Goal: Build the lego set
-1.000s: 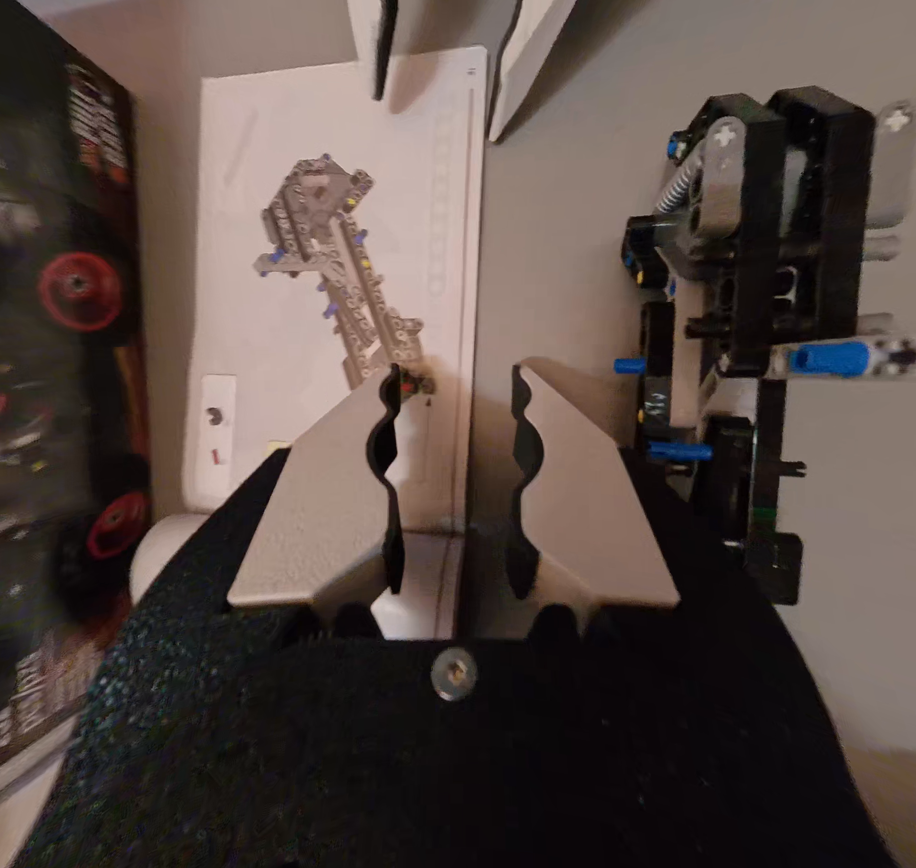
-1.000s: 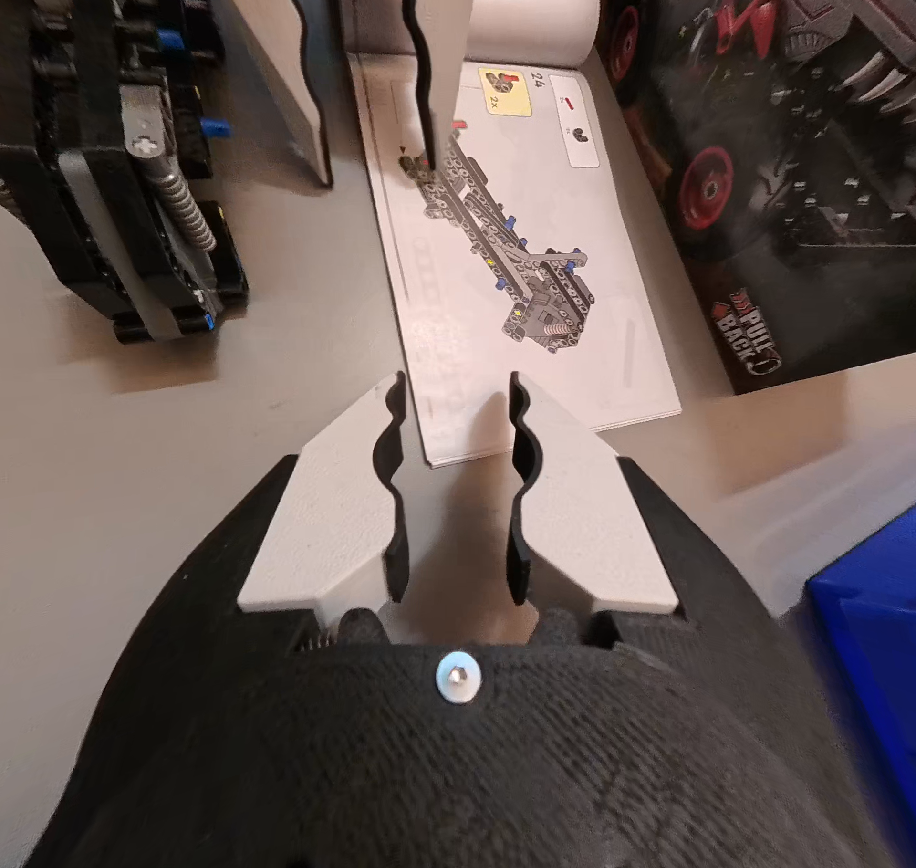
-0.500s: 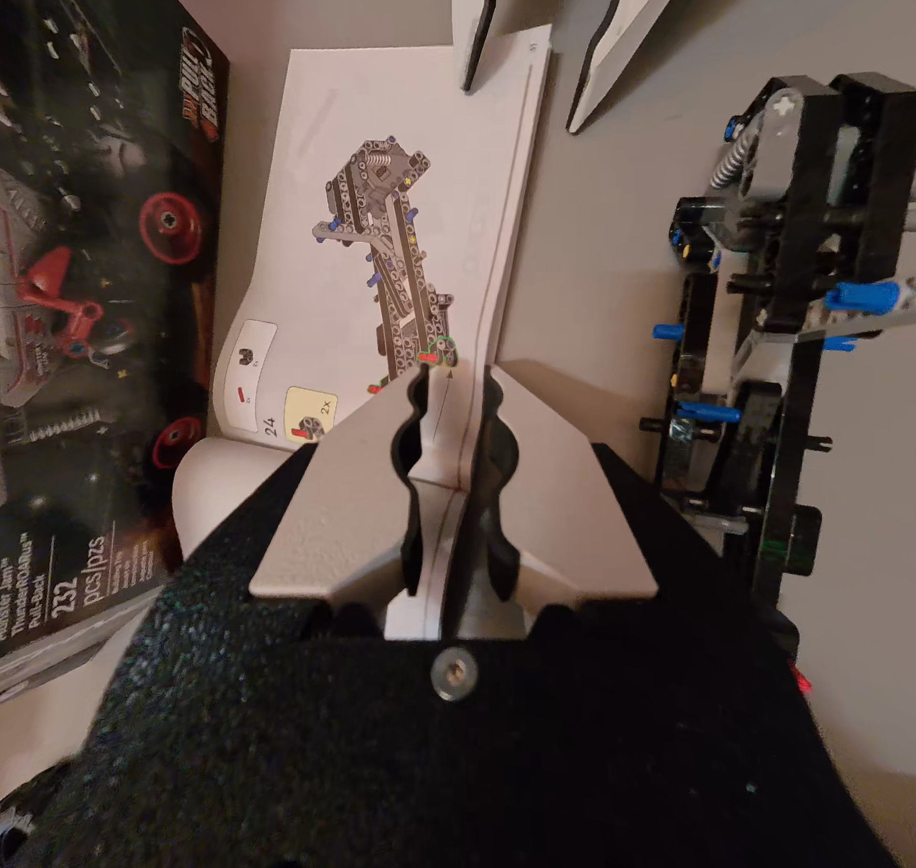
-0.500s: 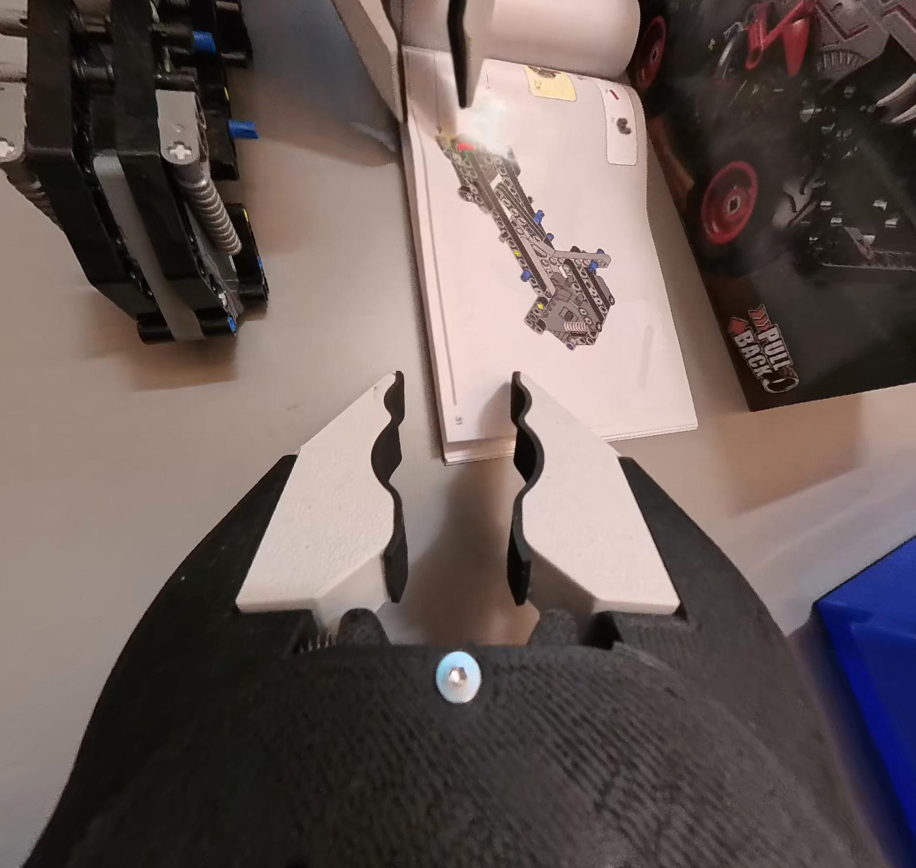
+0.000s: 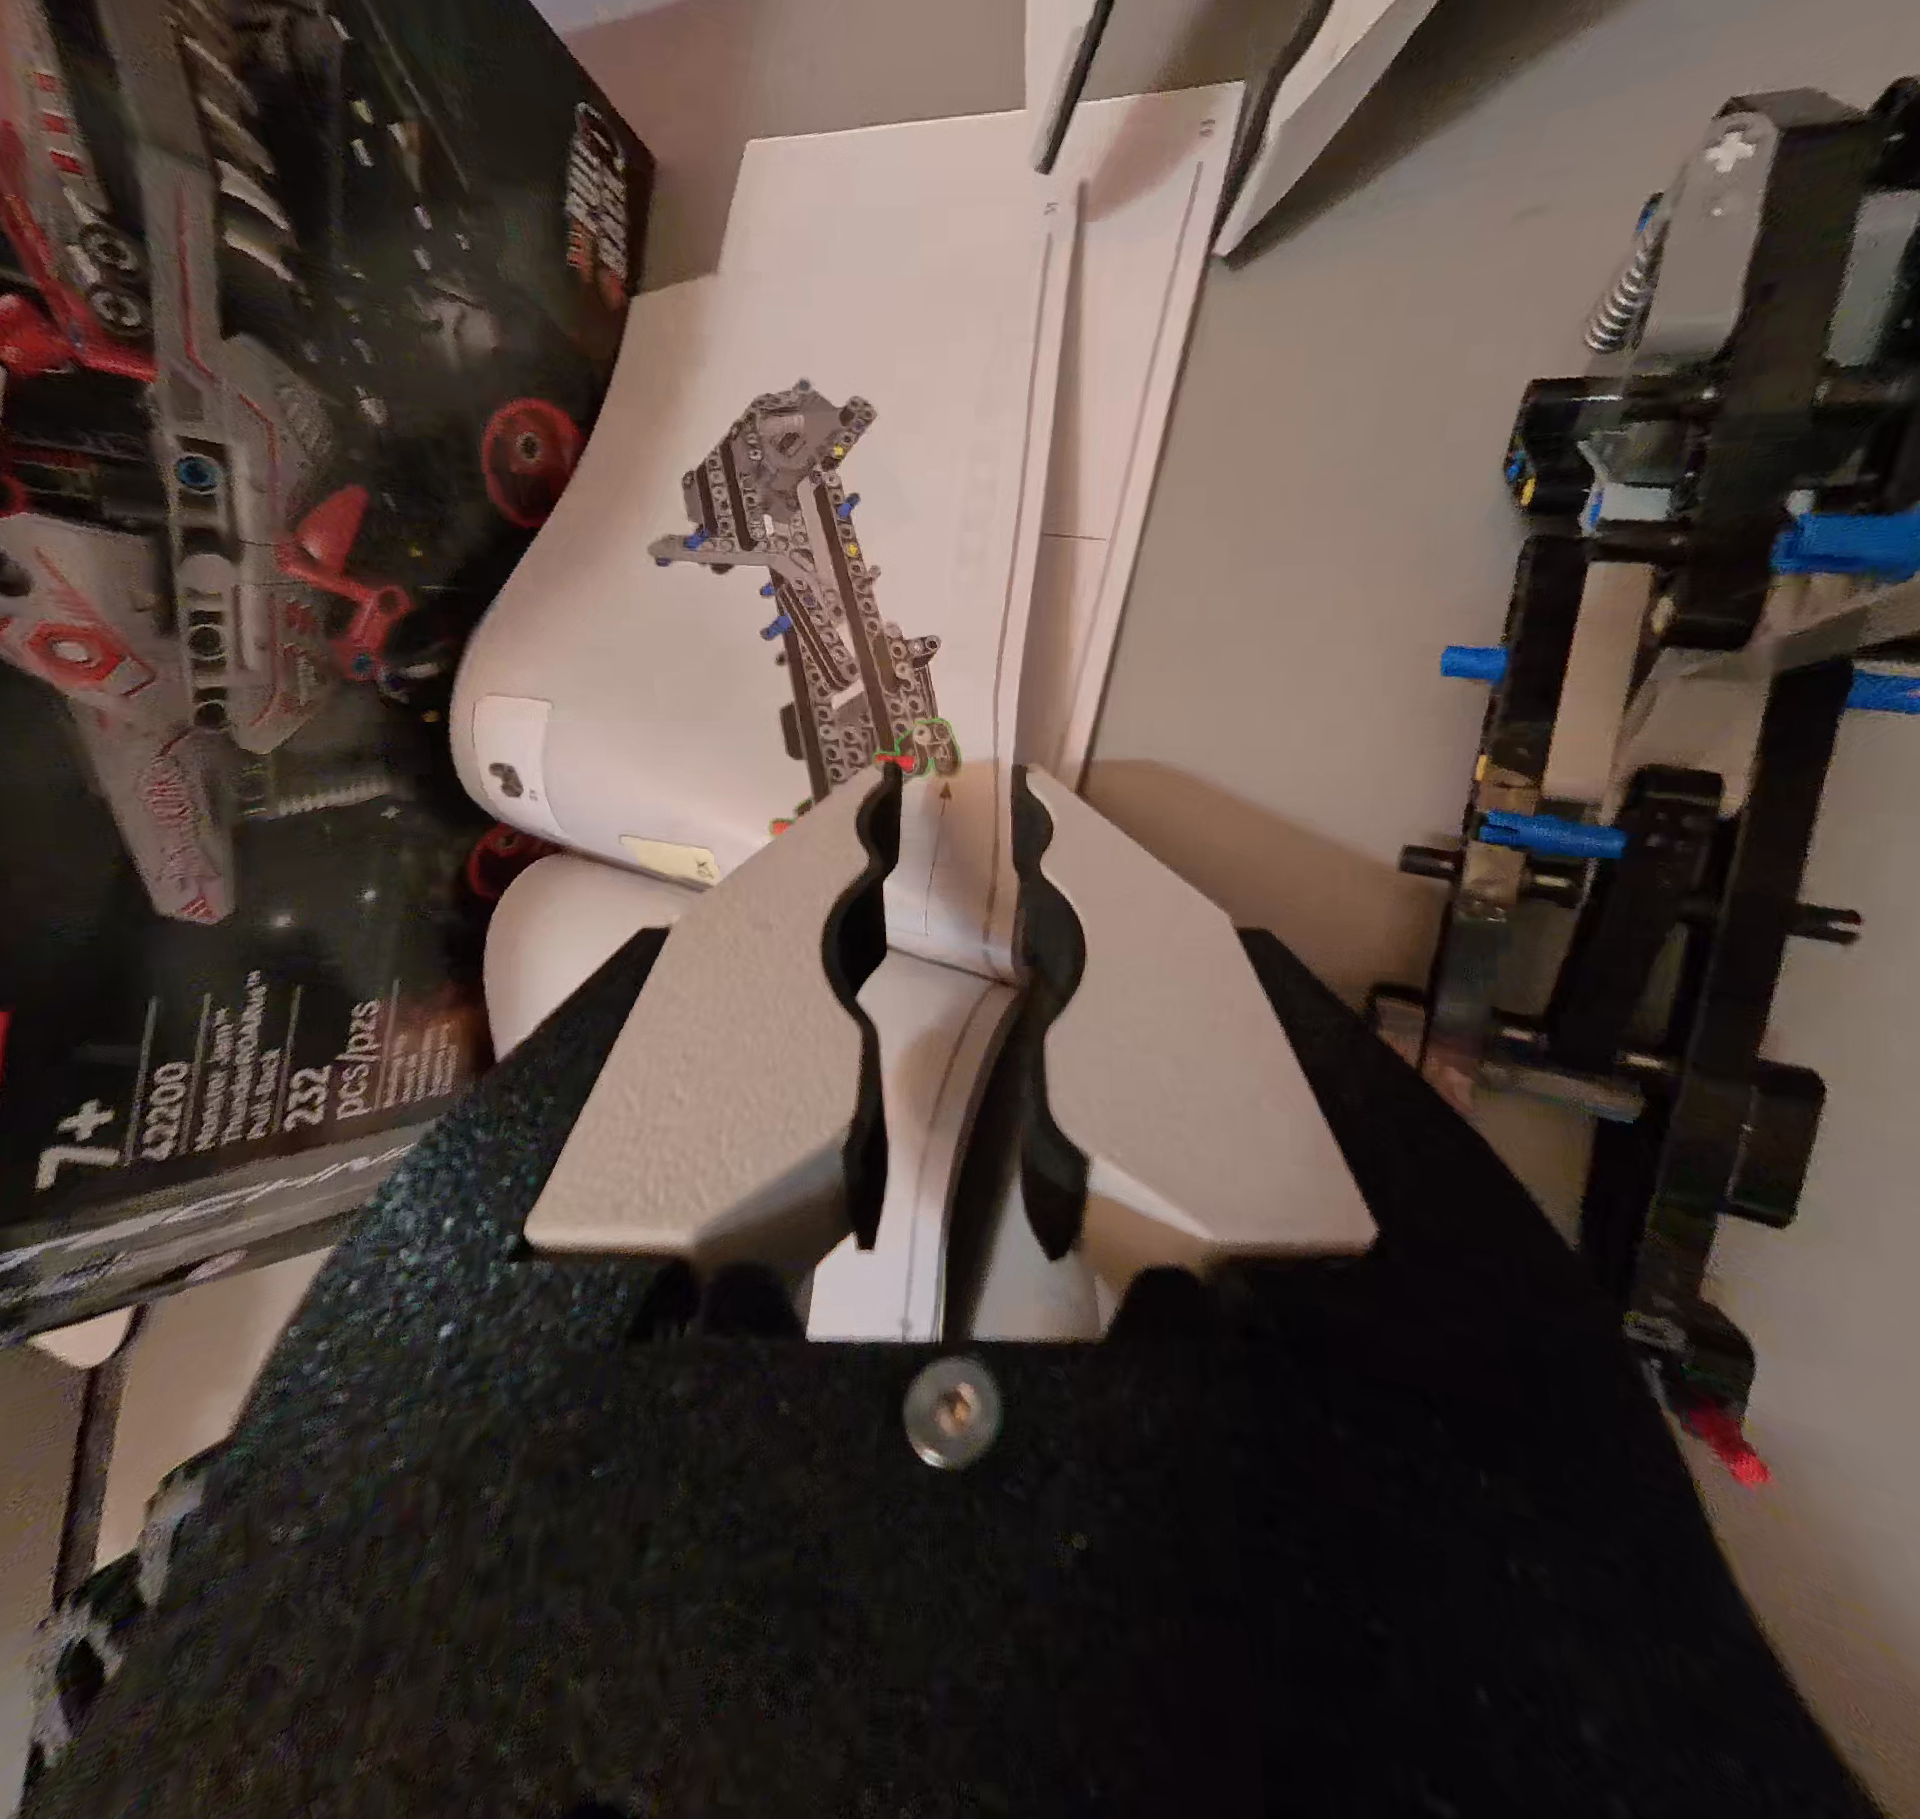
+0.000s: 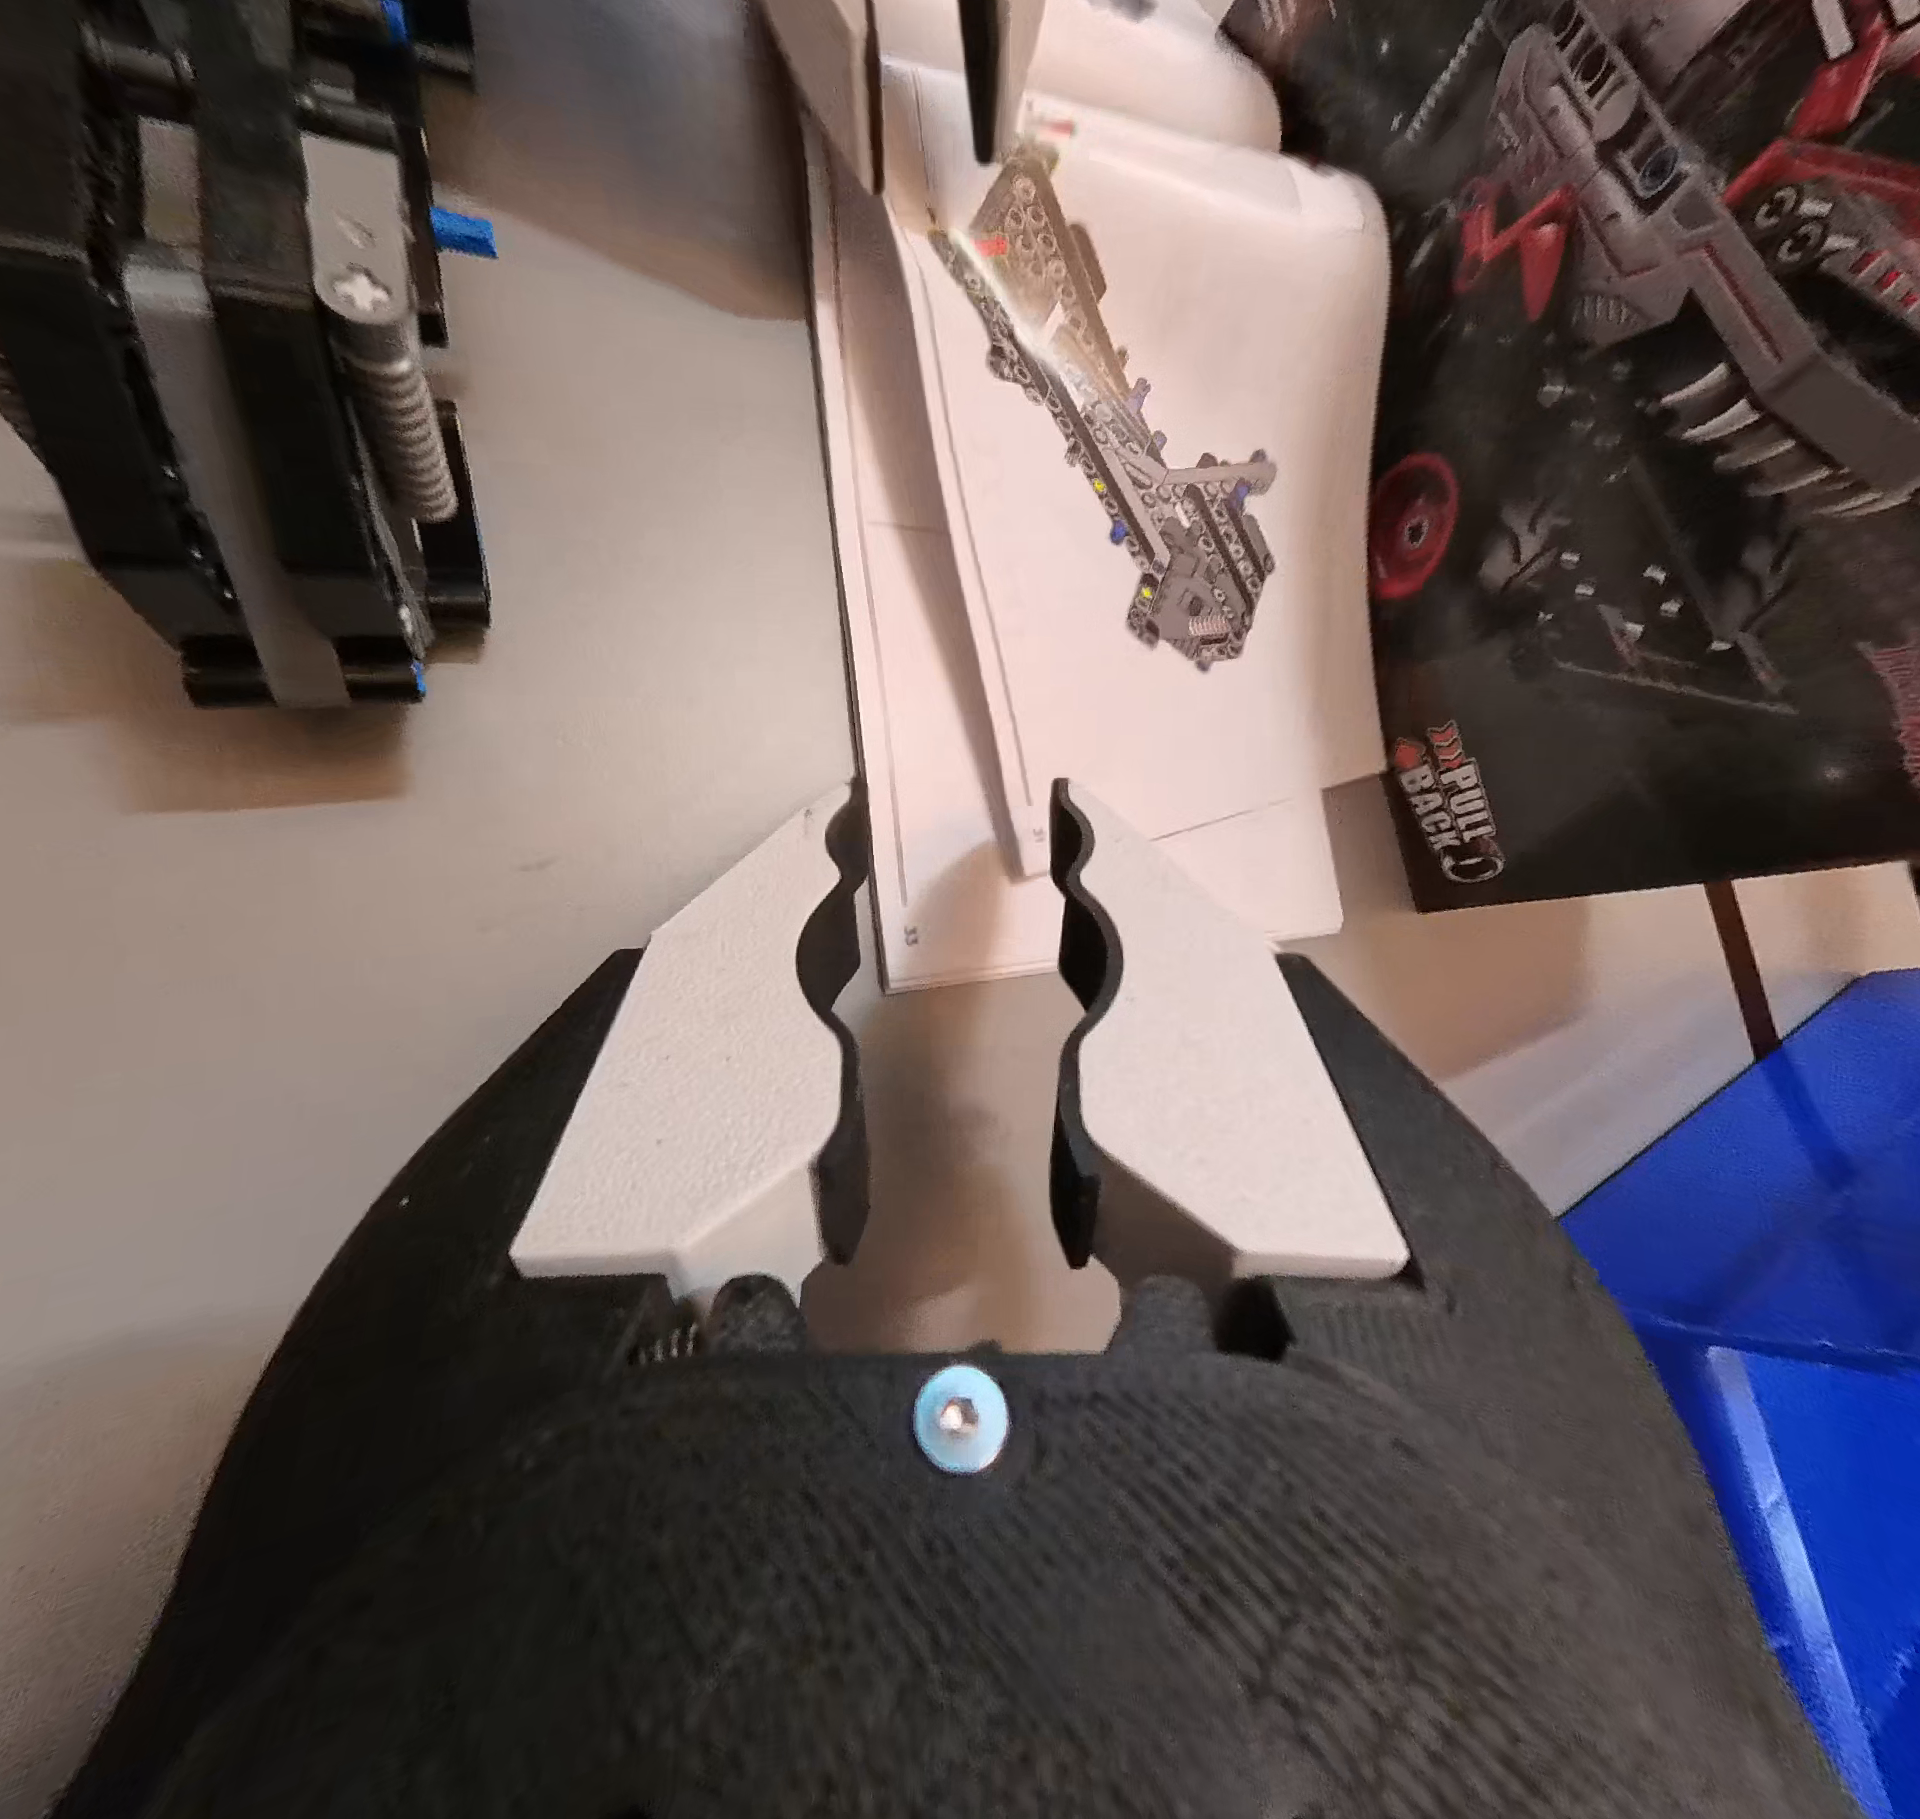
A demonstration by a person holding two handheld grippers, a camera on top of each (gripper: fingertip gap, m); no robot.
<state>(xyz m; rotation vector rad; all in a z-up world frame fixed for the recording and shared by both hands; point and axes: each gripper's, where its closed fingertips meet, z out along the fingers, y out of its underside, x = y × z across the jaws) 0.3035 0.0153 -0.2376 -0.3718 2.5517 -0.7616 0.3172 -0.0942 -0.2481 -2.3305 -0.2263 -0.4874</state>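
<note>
An open instruction booklet (image 5: 883, 315) lies on the grey table, and it also shows in the right wrist view (image 6: 1143, 709). My left gripper (image 5: 954, 782) is shut on the edge of its top page and holds that page lifted and curled toward the box. It shows at the far end of the booklet in the right wrist view (image 6: 927, 164). My right gripper (image 6: 956, 803) is open and empty, just above the booklet's near corner; it shows at the top of the left wrist view (image 5: 1143, 200). The part-built black and grey lego assembly (image 5: 1714, 626) with blue pins lies beside the booklet (image 6: 260, 367).
The dark lego set box (image 5: 260, 419) lies against the booklet's other side (image 6: 1662, 419). A blue bin (image 6: 1766, 1250) stands at the right of my right gripper. A small red piece (image 5: 1730, 1452) lies by the assembly's near end.
My left gripper closed on the page edge and lifted it, so the page now curls up and lower pages show. My right gripper stayed open and came closer to the booklet's corner.
</note>
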